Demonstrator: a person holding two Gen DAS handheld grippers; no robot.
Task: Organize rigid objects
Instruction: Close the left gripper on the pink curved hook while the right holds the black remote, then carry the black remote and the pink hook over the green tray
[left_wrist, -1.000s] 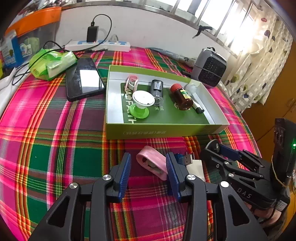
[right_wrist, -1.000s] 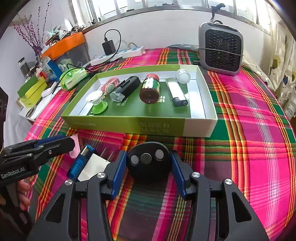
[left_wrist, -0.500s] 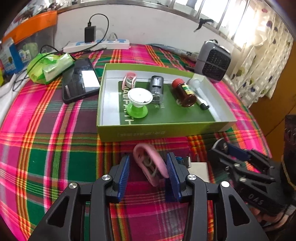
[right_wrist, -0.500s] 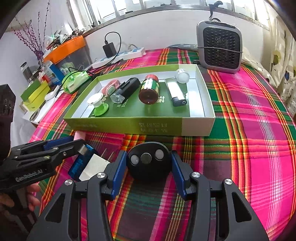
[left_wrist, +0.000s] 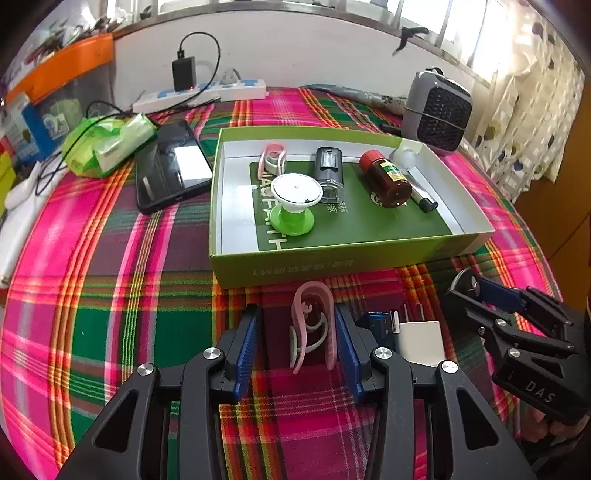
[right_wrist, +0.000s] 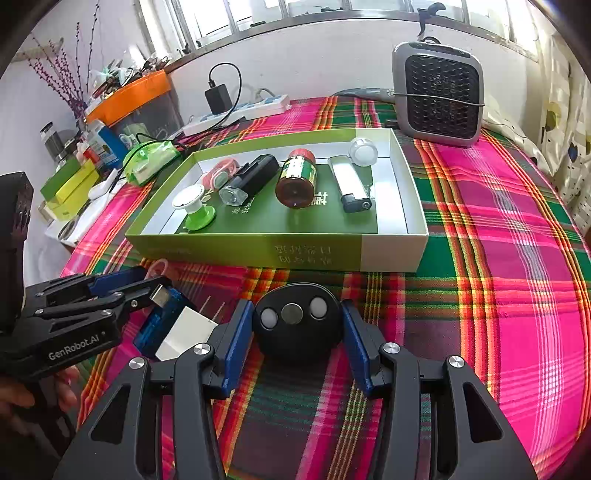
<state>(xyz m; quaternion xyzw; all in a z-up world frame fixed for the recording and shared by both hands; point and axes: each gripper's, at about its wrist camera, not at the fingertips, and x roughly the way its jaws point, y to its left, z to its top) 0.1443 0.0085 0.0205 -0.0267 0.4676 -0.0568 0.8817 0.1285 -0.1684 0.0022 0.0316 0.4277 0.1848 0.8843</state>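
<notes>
Two grippers low over the plaid tablecloth (left_wrist: 122, 295), each straddling one loose item in front of the green box (left_wrist: 332, 258)

Left gripper (left_wrist: 297, 343) has its fingers spread, a pink clip (left_wrist: 312, 325) standing on edge between them against the right-hand pad, clear of the other; right gripper (right_wrist: 295, 332) is likewise parted around a black round device (right_wrist: 295, 325), narrow gaps showing on both sides. Between the two items lie a blue USB stick (left_wrist: 376, 319) and a white plug adapter (left_wrist: 421, 339), touching. Inside the box: a second pink clip (left_wrist: 272, 157), a green-and-white suction holder (left_wrist: 293, 203), a brown bottle (left_wrist: 386, 177)
</notes>
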